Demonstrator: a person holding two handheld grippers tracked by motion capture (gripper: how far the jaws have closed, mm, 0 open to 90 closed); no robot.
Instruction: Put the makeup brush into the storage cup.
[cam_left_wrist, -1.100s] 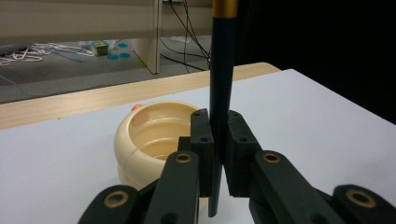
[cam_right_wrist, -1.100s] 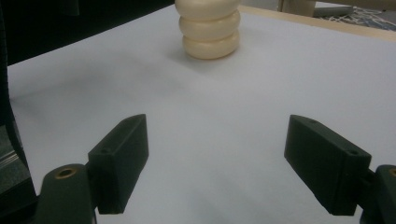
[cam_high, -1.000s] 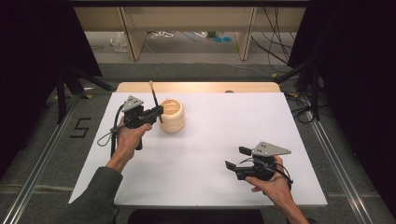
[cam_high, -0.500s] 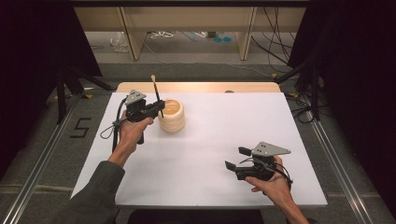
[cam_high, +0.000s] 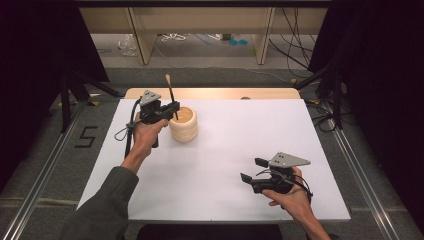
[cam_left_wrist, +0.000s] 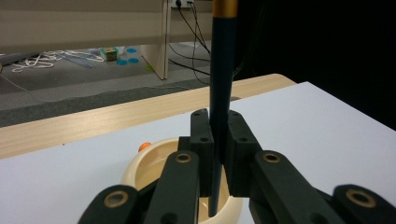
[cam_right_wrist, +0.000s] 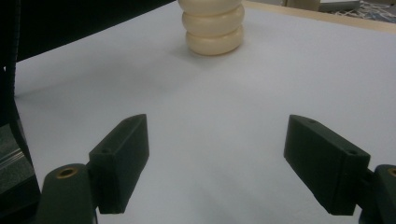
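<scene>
A dark brush (cam_left_wrist: 219, 93) was gripped upright by the left claw (cam_high: 172, 107) over the cream holder (cam_high: 183, 125), upper left; lowering was called for next. The right claw (cam_high: 254, 170) was held open.

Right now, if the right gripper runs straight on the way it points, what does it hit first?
Likely the cream ribbed holder. The right gripper is open and empty, only bare white table between. The holder sits slightly left of centre in its view, so a near miss is possible.

The left gripper (cam_high: 170, 109) has carried the brush (cam_high: 170, 92) over the holder (cam_high: 183, 125).
</scene>
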